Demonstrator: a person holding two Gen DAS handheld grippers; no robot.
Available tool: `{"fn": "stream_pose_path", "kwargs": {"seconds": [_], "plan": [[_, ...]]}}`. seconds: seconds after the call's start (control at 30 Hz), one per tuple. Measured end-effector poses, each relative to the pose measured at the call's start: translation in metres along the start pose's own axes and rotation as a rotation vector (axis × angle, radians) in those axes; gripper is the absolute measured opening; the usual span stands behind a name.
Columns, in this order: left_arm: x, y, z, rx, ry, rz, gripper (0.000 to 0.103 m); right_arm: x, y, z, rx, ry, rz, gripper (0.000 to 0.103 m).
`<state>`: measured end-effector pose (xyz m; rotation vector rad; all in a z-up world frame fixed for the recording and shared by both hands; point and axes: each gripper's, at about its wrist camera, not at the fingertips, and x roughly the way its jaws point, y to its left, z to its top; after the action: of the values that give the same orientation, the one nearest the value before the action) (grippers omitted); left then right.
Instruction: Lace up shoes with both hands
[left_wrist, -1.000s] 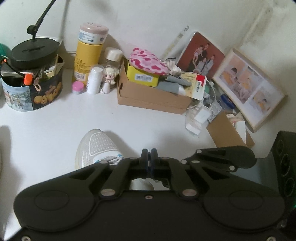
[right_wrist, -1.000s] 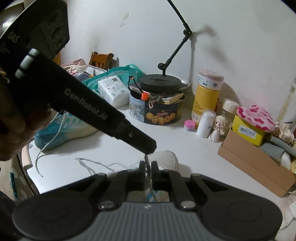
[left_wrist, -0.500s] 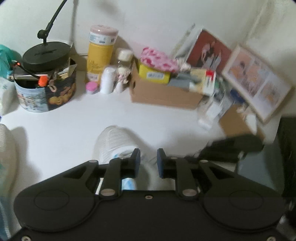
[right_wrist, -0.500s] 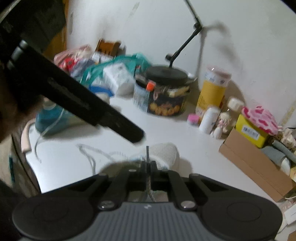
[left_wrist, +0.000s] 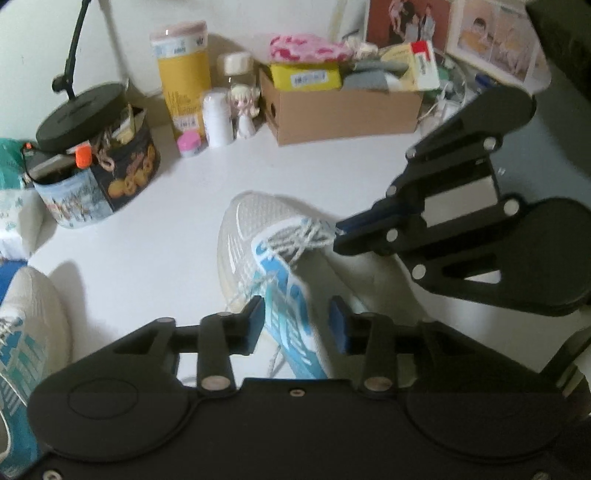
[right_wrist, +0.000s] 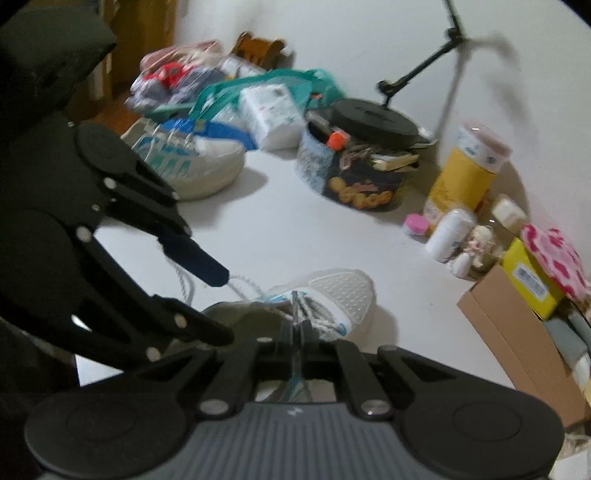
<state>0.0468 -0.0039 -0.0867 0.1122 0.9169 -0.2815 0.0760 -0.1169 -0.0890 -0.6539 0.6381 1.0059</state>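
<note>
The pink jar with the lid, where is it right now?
In the left wrist view the pink jar sits far left on the table, between the cookie tin and the white bottle.

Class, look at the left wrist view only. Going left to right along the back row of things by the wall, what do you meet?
Round biscuit tin with a black lid → tall yellow canister → small white bottle → little doll figurine → brown cardboard box → framed photos.

White table (left_wrist: 155, 240), shoes (left_wrist: 266, 236), clutter.
</note>
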Motion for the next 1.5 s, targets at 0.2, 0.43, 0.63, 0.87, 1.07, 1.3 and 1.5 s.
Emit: {"fn": "stream_pose_path", "kwargs": {"seconds": [0.2, 0.43, 0.63, 0.87, 1.07, 1.3, 1.5], "plan": [[-0.001, 0.004, -0.001, -0.029, -0.012, 0.011, 0.012, 0.016, 0.007, 0.009, -0.089, 0.075, 0.049, 0.004], [-0.002, 0.012, -0.001, -0.057, -0.010, 0.016, 0.012, 0.032, 0.019, 0.016, -0.186, 0.156, 0.085, 0.004], [-0.003, 0.014, -0.002, -0.060, -0.014, 0.009, 0.012, 0.042, 0.019, 0.017, -0.185, 0.198, 0.075, 0.004], [-0.004, 0.014, -0.004, -0.050, -0.019, 0.004, 0.011, 0.047, 0.019, 0.018, -0.173, 0.210, 0.067, 0.004], [-0.004, 0.014, -0.005, -0.045, -0.023, 0.004, 0.011, 0.049, 0.020, 0.019, -0.161, 0.206, 0.063, 0.004], [-0.004, 0.014, -0.005, -0.046, -0.023, 0.002, 0.011, 0.050, 0.022, 0.020, -0.148, 0.201, 0.058, 0.004], [-0.003, 0.013, -0.004, -0.048, -0.021, 0.003, 0.011, 0.050, 0.022, 0.021, -0.141, 0.188, 0.058, 0.004]]}}
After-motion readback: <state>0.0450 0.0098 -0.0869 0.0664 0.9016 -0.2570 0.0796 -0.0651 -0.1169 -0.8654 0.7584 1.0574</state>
